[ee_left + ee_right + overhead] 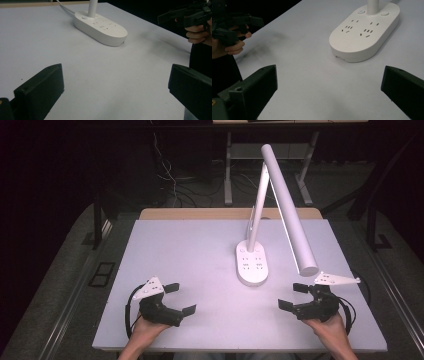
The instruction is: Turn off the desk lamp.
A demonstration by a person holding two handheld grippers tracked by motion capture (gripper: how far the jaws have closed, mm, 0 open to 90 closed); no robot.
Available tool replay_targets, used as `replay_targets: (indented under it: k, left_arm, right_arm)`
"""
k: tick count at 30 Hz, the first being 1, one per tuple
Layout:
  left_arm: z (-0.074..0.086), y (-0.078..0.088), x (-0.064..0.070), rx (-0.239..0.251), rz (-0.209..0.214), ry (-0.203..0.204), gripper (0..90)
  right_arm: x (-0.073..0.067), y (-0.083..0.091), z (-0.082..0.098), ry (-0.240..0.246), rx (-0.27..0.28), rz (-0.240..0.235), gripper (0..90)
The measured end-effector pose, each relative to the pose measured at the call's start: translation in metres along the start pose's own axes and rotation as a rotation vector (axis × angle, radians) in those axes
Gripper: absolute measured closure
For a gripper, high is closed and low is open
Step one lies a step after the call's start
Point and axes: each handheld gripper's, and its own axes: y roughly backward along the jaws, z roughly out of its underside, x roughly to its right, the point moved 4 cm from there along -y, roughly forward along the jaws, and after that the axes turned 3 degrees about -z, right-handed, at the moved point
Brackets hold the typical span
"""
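Two hand-held black two-jaw grippers, the left gripper (179, 299) and the right gripper (293, 296), hover with jaws spread wide and empty near the front edge of a pale grey table (190, 255). Beyond them, right of centre, a white oval-based desk lamp (252, 264) with built-in sockets stands upright.

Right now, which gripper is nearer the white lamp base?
Right, by a small margin. The right gripper sits just right of and nearer the person than the lamp base; the left gripper is farther off, to the base's left.
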Motion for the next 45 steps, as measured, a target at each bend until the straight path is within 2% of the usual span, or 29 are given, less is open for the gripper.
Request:
replay_targets:
  k: [6,29,38,45]
  left_arm:
    - [0.000,0.001,0.000,-0.002,0.002,-0.001,0.0]
    - [0.002,0.003,-0.001,-0.010,0.011,0.010,0.0]
    - [0.002,0.002,0.000,-0.015,0.013,0.009,0.0]
    - [0.002,0.002,-0.001,-0.012,0.005,0.011,0.0]
  right_arm:
    - [0.002,0.003,0.000,0.002,0.004,0.002,0.6]
    - [0.005,0.001,0.003,-0.006,-0.082,0.015,0.6]
    - [0.004,-0.002,-0.007,0.006,-0.110,0.016,0.6]
    - [0.006,-0.002,-0.016,-0.004,-0.117,0.003,0.6]
